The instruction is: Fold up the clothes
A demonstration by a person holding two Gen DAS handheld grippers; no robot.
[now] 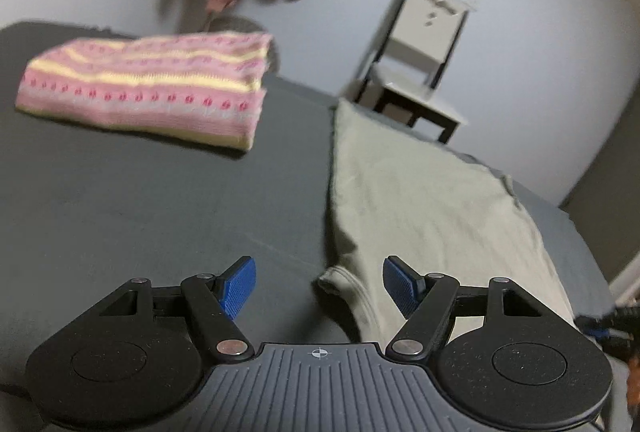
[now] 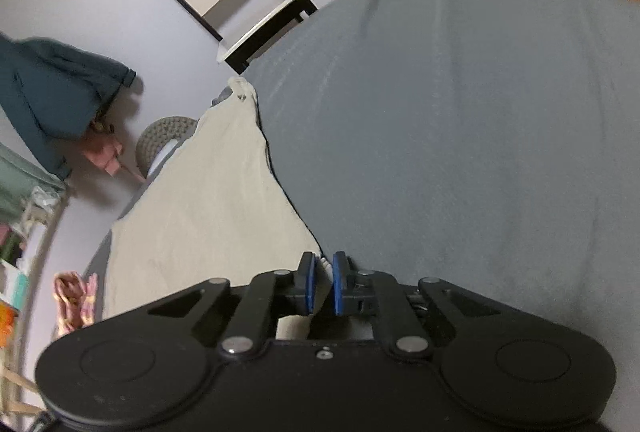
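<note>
Here the beige garment (image 1: 420, 200) lies between the left gripper (image 1: 319, 286)'s spread jaws, while the right gripper (image 2: 323, 282)'s jaws pinch its edge.

Bed (image 1: 120, 200) under my claws was covered in a grey sheet. A folded pink-and-yellow striped knit (image 1: 148, 84) lay at its far left. A beige garment (image 1: 420, 200) lay spread flat along the right side.

Beige garment (image 1: 420, 200) lies spread flat; striped pink sweater (image 1: 148, 84) folded.
</note>
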